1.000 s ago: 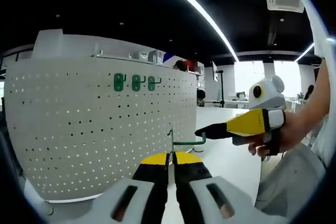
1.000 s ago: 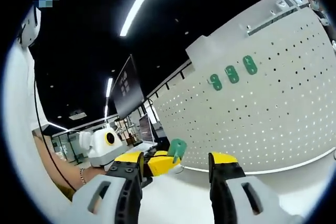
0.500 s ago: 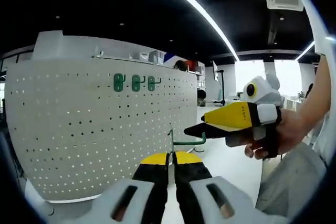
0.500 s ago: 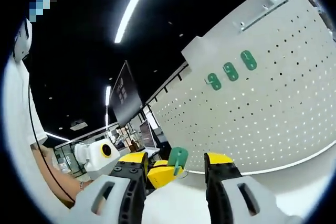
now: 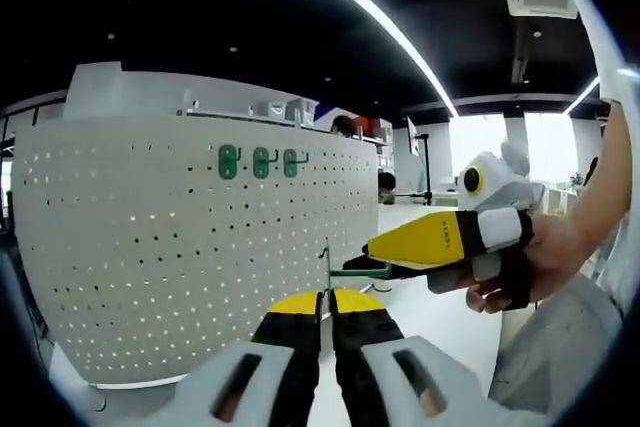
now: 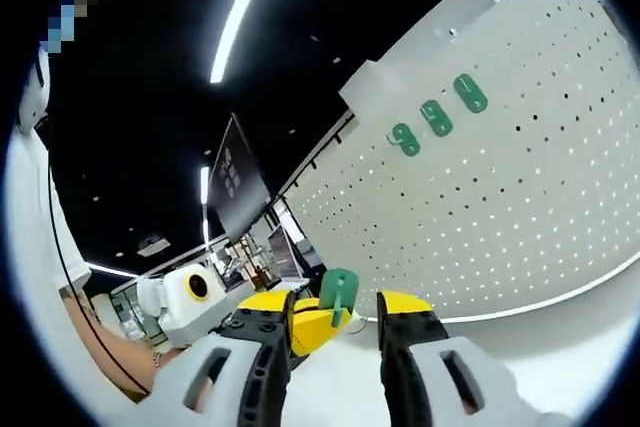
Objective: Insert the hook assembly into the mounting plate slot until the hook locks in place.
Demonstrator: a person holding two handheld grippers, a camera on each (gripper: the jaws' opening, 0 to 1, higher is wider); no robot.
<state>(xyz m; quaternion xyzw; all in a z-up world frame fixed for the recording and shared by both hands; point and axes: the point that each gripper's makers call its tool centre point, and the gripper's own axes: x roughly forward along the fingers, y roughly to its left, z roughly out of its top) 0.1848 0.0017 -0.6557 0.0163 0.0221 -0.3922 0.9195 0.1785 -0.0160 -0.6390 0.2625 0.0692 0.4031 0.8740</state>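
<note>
My left gripper (image 5: 326, 299) is shut on the thin back plate of a green hook (image 5: 350, 269), whose arm points right. The white pegboard mounting plate (image 5: 150, 247) stands upright to the left and carries three green hooks (image 5: 260, 161) near its top. My right gripper (image 5: 365, 255) comes in from the right, its yellow jaws straddling the held hook's arm. In the right gripper view the hook's green plate (image 6: 338, 293) sits between my right gripper's (image 6: 335, 305) open jaws, small gaps on both sides. The left gripper's yellow tips (image 6: 312, 324) hold it from behind. The pegboard (image 6: 520, 207) rises at right.
A white tabletop (image 5: 430, 312) runs under both grippers and along the pegboard's foot. A person's hand (image 5: 515, 277) holds the right gripper. A dark hanging screen (image 6: 232, 172) and desks lie far behind. A person's head (image 5: 345, 125) shows over the board's top edge.
My right gripper has moved left onto the held hook, and its jaws have narrowed around the hook. The left gripper and the hook have stayed put.
</note>
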